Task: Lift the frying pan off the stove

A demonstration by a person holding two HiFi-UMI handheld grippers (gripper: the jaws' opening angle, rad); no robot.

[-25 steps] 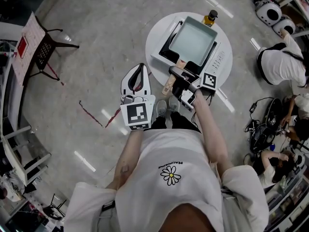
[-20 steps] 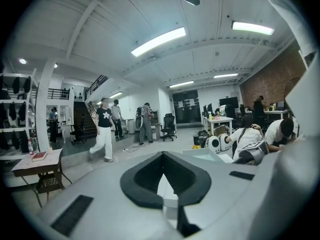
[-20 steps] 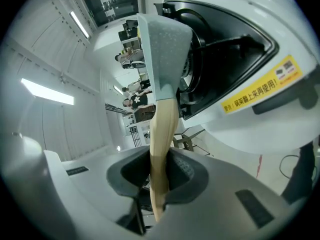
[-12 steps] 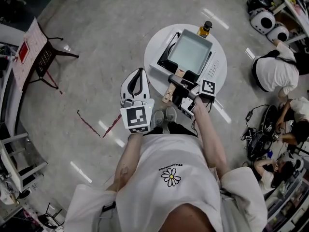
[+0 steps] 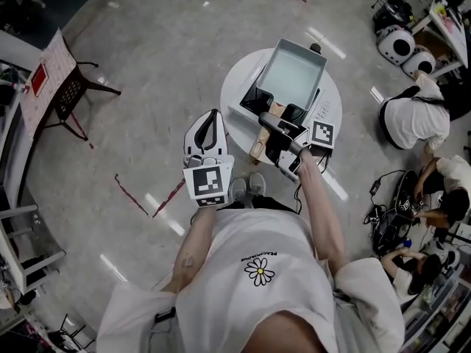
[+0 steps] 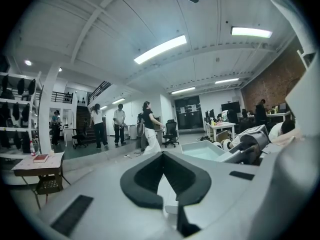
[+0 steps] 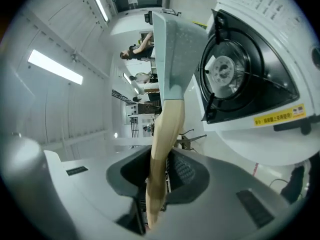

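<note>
The frying pan [image 5: 292,72], square and pale blue-green with a wooden handle [image 5: 257,148], hangs above the white stove [image 5: 329,106] on the round white table [image 5: 228,79]. My right gripper [image 5: 274,129] is shut on the handle. In the right gripper view the handle [image 7: 161,134] runs between the pads of my right gripper [image 7: 162,159] up to the pan [image 7: 174,49], and the stove's bare black burner [image 7: 240,74] lies beside it. My left gripper [image 5: 213,115] hovers left of the table, shut and empty; in its own view the left gripper [image 6: 162,155] points past the pan [image 6: 202,151].
A dark bottle cap [image 5: 316,48] peeks out behind the pan. A chair with a sign [image 5: 62,79] stands far left, with red tape marks [image 5: 136,195] on the floor. Several people [image 5: 412,112] sit among cables and gear at the right.
The right gripper has risen with the pan, which left the stove and now hangs above it, uncovering the black burner. The left gripper has stayed where it was.
</note>
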